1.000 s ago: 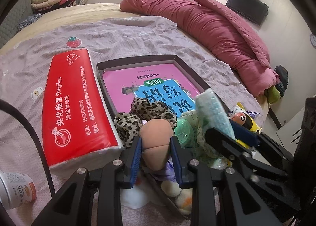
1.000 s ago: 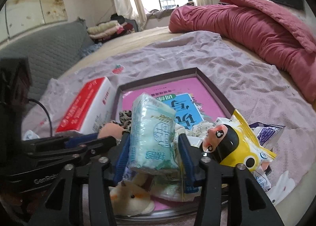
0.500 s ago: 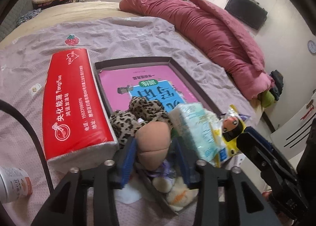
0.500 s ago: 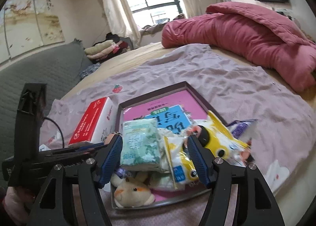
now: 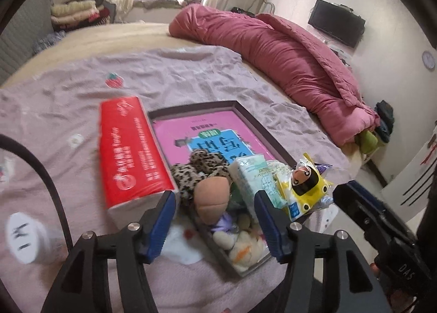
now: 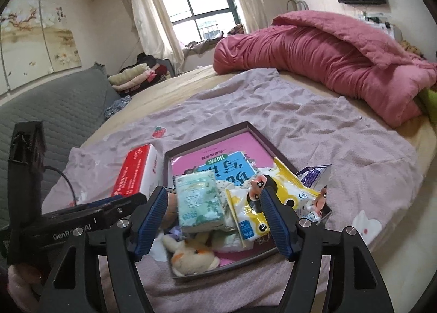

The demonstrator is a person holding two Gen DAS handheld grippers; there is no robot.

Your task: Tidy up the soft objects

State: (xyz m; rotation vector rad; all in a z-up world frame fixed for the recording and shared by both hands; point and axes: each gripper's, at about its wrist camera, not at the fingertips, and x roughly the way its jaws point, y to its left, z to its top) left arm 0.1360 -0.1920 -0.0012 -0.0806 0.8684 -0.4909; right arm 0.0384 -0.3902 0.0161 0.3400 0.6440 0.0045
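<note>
A: Both grippers? State?

B: Left gripper (image 5: pixel 214 220) spread and widening, nothing pinched; the tan plush (image 5: pixel 211 201) sits between the jaws' line of sight but untouched, lying in the tray (image 5: pixel 191 110). Right gripper (image 6: pixel 213 220) also spread, widening, pads clear of the tissue pack (image 6: pixel 199 202).

A: Where's the soft stuff?

B: All heaped at the tray's near end: plush, leopard scrunchie (image 5: pixel 196 168), tissue pack leaning upright on the yellow packs (image 6: pixel 262 211), white bunny (image 6: pixel 192 254) at the near wall. Looks like a drop-off pile, so the book (image 6: pixel 218 165) stays half visible.

A: Red box (image 5: pixel 131 151)?

B: Outside, along the tray's left wall, on the bed (image 5: pixel 68 99). Probably too big for the tray.
</note>
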